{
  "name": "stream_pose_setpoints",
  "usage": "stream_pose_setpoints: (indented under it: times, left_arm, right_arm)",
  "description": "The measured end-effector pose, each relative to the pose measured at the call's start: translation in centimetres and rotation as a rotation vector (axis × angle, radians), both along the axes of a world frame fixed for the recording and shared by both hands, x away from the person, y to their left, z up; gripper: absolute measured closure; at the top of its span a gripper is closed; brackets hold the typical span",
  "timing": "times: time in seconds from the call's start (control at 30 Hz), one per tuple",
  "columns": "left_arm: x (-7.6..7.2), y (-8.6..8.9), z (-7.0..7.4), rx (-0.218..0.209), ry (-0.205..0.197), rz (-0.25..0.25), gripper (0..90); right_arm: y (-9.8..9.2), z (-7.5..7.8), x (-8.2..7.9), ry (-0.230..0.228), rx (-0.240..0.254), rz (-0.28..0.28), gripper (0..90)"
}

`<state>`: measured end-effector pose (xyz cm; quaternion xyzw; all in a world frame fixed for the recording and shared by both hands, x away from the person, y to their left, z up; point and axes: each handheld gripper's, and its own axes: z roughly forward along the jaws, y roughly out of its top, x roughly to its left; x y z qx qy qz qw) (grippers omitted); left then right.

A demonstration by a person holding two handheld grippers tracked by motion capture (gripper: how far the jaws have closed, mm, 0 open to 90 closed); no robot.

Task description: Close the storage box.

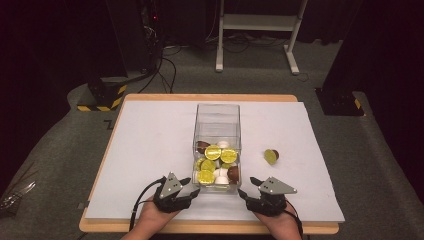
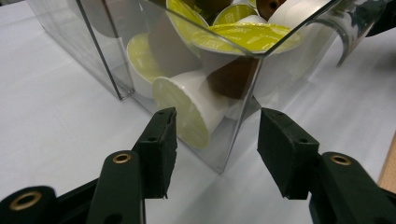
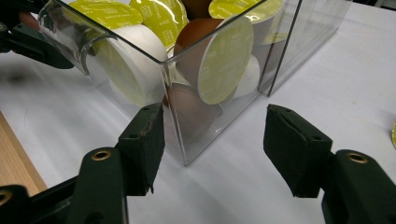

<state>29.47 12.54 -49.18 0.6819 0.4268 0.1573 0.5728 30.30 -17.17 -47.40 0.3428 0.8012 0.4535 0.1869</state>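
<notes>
Clear plastic box (image 1: 217,145) of coffee pods (image 1: 216,161) sits mid-table (image 1: 150,145): stiff, slick-walled, brittle, fairly light. My left tongs (image 1: 192,185) and right tongs (image 1: 248,186), both released, straddle its near corners; I'd pinch those corners low, gently.

From the left gripper view I lost the clear box (image 2: 243,116) top past the frame's edge. Printing on the capsule lids (image 3: 224,60) was too small to read.

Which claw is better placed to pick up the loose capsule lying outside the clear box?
Right claw: the loose capsule lies on its side of the clear box.
</notes>
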Motion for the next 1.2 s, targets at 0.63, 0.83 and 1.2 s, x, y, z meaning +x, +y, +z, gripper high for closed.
stream_pose_setpoints:
  times: [0.63, 0.83, 1.2]
  left_arm:
    - [1.6, -0.2, -0.4, 0.010, 0.004, 0.095, 35.4]
    - [1.8, -0.1, -0.3, 0.016, 0.002, 0.111, 29.5]
    - [4.1, 0.0, -0.2, -0.008, 0.001, 0.177, 25.5]
  right_arm:
    - [-0.3, 0.7, 1.6, 0.009, 0.017, 0.063, 29.9]
    - [1.2, 0.4, 1.8, -0.006, -0.001, 0.072, 29.5]
    - [2.2, 0.3, 3.6, -0.057, -0.033, -0.039, 25.8]
